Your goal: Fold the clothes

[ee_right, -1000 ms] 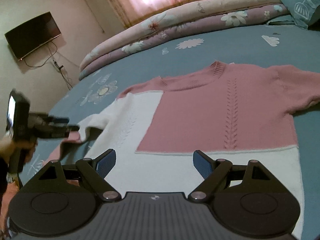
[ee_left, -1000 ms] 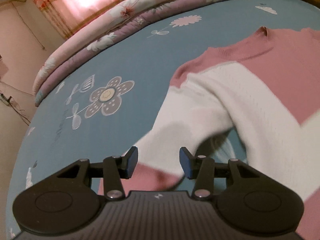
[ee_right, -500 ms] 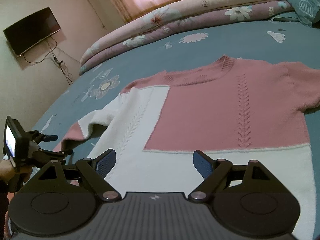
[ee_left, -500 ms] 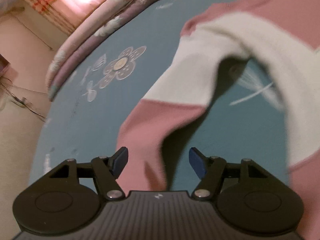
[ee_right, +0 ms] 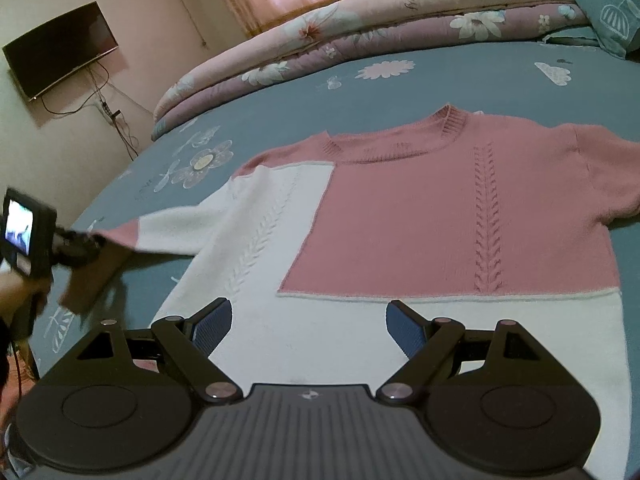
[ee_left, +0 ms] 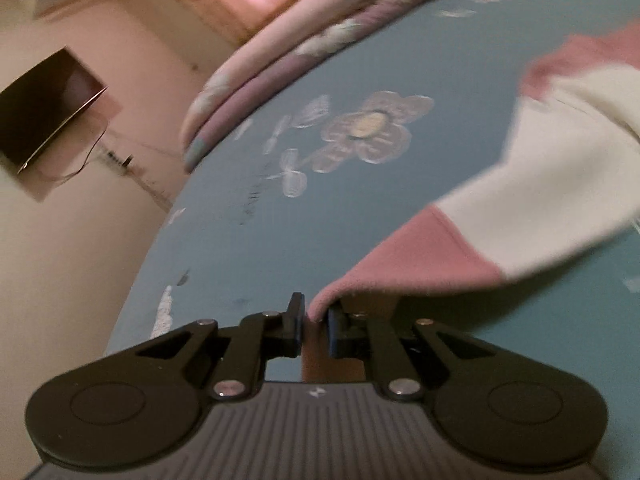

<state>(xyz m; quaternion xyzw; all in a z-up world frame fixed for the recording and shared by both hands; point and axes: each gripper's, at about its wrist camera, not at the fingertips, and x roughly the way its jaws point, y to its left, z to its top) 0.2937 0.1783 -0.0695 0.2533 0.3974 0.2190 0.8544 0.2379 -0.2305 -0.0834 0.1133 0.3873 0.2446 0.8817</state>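
At the bed's left edge, the left gripper (ee_right: 86, 246) has just closed its jaws on the pink cuff (ee_left: 384, 276) of the sweater's sleeve (ee_right: 168, 230), pulling it out toward that edge. The pink-and-white sweater (ee_right: 440, 208) lies flat on the blue bedsheet (ee_right: 280, 92), near the bed's front edge. Bare sheet stays open left of the sleeve and behind the collar, up to the rolled quilt (ee_right: 360, 32) along the far edge. The right gripper (ee_right: 308, 326) hovers over the white hem, fingers spread wide, grasping nothing. No readable writing shows.
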